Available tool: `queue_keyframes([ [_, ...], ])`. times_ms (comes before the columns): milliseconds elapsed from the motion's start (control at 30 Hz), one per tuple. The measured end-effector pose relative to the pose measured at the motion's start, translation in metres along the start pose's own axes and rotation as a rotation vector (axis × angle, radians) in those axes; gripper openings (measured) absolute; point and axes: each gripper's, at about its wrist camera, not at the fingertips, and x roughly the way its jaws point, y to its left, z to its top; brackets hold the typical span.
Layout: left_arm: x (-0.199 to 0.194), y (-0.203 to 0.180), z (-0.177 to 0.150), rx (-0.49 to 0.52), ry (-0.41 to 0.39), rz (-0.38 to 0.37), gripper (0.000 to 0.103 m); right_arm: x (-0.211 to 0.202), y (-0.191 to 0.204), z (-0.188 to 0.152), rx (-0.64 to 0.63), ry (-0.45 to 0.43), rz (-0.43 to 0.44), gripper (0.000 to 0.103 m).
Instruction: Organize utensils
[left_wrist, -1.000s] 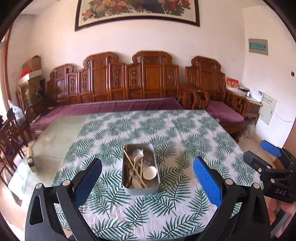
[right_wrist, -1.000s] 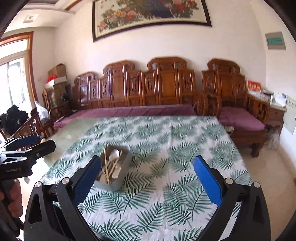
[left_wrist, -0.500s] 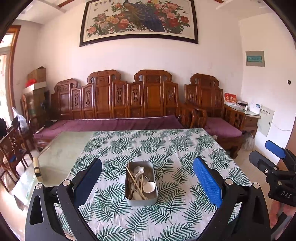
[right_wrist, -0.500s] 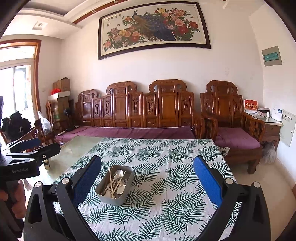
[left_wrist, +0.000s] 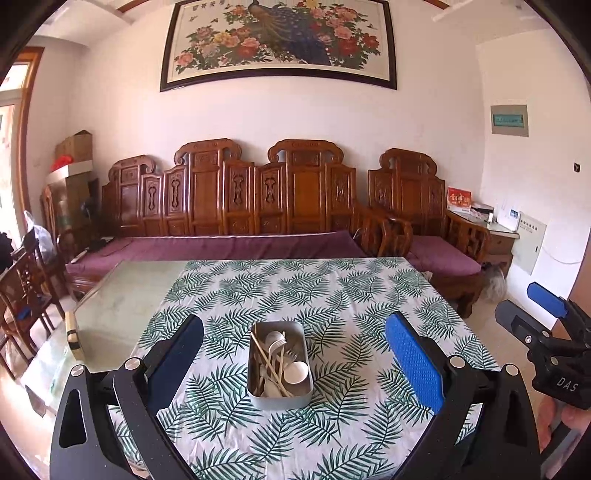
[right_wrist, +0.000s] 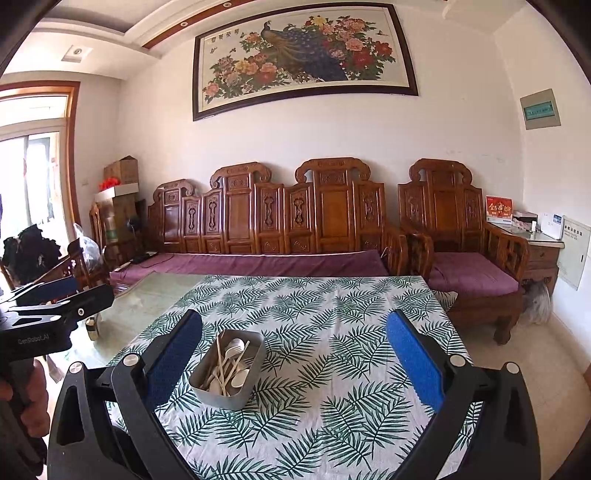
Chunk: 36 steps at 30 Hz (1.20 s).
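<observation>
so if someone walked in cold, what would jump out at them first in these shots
Probably the metal tray alone in the middle of the leaf-print tablecloth, holding a jumble of chopsticks and pale spoons. Next, the big peacock painting high on the wall above the carved wooden bench. Both the left gripper and the right gripper frame the scene, jaws wide apart and empty.

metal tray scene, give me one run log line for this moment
left gripper: open, empty | right gripper: open, empty | metal tray: on leaf-print tablecloth, holds chopsticks, spoons | both grippers above table, apart from tray
</observation>
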Motion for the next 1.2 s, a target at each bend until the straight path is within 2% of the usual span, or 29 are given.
queue_keyframes([
  [1200, -0.0031, 0.0002, -0.0012, 0.002, 0.002, -0.011, 0.095, 0.0074, -0.0033, -0.0020, 0.005, 0.007, -0.004, 0.100],
])
